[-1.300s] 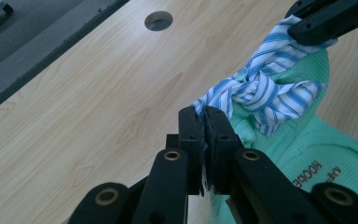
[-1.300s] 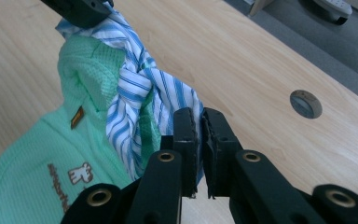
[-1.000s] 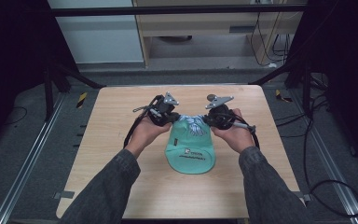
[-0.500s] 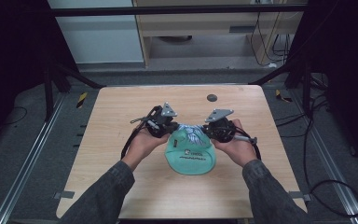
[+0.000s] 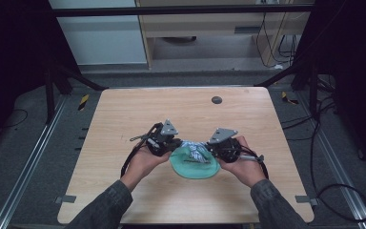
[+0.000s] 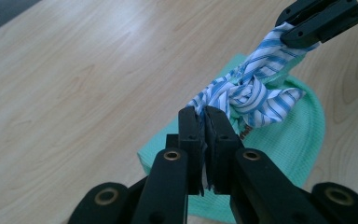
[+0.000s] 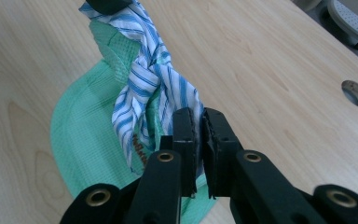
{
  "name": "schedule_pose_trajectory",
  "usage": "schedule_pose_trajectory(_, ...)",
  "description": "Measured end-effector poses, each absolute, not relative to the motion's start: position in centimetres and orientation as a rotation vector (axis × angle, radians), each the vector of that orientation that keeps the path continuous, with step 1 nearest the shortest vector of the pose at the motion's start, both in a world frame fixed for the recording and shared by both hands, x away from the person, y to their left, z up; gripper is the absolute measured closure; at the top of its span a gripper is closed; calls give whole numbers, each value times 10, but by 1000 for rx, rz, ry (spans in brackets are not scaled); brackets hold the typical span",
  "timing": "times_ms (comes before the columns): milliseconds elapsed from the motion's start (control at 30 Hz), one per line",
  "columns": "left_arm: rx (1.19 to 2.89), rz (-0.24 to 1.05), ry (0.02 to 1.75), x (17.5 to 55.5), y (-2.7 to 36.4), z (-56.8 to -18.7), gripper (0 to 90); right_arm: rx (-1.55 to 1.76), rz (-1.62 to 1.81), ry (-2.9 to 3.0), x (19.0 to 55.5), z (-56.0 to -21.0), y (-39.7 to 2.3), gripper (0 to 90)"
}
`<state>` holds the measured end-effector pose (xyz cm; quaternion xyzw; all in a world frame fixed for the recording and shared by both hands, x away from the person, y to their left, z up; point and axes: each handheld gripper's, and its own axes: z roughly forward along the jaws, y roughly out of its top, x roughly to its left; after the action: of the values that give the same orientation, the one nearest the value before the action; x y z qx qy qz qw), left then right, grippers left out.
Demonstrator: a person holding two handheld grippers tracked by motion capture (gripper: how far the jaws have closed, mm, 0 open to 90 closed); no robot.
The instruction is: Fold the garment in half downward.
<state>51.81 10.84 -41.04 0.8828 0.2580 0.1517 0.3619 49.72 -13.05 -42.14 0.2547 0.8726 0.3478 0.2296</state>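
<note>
A blue-and-white striped cloth (image 5: 194, 149) is twisted into a knot above a green mesh cloth (image 5: 195, 168) that lies on the table. My left gripper (image 5: 180, 143) is shut on the striped cloth's left end (image 6: 214, 100). My right gripper (image 5: 206, 148) is shut on its other end (image 7: 186, 100). The strip is stretched between the two. In the left gripper view the green cloth (image 6: 284, 149) spreads under the knot (image 6: 249, 91), and the right gripper (image 6: 307, 25) pinches the strip at top right. In the right gripper view the striped cloth (image 7: 144, 79) rises to the left gripper (image 7: 107, 5).
The wooden table (image 5: 124, 119) has a round dark hole (image 5: 216, 99) near its far edge, seen also in the right gripper view as the hole (image 7: 356, 93). Dark floor and metal rails surround the table. Cables trail from both grippers.
Both hands have drawn back toward the person's side, bringing both cloths along. The grippers now stand a little farther apart, with the striped strip pulled taut between them.
</note>
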Motion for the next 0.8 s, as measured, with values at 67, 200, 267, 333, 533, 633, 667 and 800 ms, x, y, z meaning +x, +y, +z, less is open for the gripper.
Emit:
schedule_pose_trajectory(67, 2275, 389, 665, 514, 109, -415, 863, 698, 958, 2406, 493, -426, -131, 840)
schedule_pose_trajectory(200, 2275, 376, 662, 507, 109, -423, 862, 706, 957, 2419, 485, -433, -131, 838)
schedule_pose_trajectory(267, 2271, 368, 659, 503, 109, -427, 862, 704, 954, 2423, 482, -437, -131, 838)
schedule_pose_trajectory(333, 2270, 349, 656, 500, 109, -433, 861, 701, 947, 2433, 478, -441, -131, 834)
schedule_pose_trajectory(533, 2275, 322, 667, 495, 113, -445, 860, 720, 961, 2469, 469, -454, -131, 817)
schedule_pose_trajectory(633, 2267, 309, 673, 493, 114, -448, 860, 721, 958, 2478, 467, -456, -131, 819)
schedule_pose_trajectory(667, 2269, 306, 671, 493, 115, -449, 860, 722, 959, 2480, 467, -457, -131, 820)
schedule_pose_trajectory(800, 2270, 306, 661, 488, 116, -451, 854, 715, 954, 2489, 462, -458, -131, 805)
